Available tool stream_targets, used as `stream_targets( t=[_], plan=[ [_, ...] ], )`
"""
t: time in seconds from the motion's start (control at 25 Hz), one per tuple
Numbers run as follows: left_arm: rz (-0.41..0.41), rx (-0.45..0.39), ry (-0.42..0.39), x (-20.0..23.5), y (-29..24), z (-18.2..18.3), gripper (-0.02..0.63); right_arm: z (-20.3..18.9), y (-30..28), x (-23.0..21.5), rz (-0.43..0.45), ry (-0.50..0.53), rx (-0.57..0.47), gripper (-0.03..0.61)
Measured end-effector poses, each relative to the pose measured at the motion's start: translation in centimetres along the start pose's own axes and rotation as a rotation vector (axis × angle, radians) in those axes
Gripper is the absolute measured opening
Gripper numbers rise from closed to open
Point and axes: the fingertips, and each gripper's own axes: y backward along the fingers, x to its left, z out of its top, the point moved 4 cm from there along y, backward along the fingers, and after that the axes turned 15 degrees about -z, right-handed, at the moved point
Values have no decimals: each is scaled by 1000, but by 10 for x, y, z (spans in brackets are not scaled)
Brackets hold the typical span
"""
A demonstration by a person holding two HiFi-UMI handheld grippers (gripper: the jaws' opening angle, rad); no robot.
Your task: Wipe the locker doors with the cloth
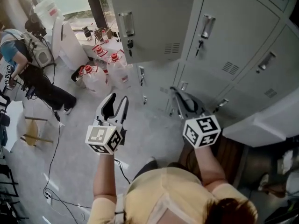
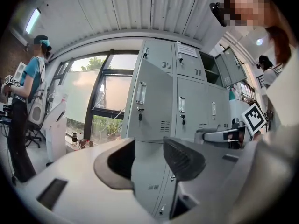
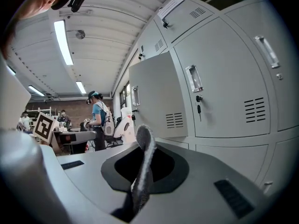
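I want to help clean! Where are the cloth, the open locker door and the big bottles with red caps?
cloth (image 3: 141, 164): right gripper view, the fold pinched between the jaws.
open locker door (image 1: 156, 17): head view, its flat front.
bottles (image 1: 96, 83): head view, the left bottle's side.

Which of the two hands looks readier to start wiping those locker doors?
Right. The right gripper is shut on the grey cloth and is close in front of the locker doors. The left gripper is open and empty.
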Motion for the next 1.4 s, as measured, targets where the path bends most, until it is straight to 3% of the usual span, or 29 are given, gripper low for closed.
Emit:
stream_targets(
  t=[0.24, 0.64, 1.4],
  plan=[
    [-83, 0, -36, 41, -25, 9, 170, 25, -31, 18, -37, 5, -63, 15],
    [-161, 11, -48, 73, -60, 20, 170, 61, -62, 28, -14, 17, -101, 15],
    [-150, 72, -90, 112, -123, 32, 170, 96, -130, 8, 130, -10, -139, 15]
  ],
)
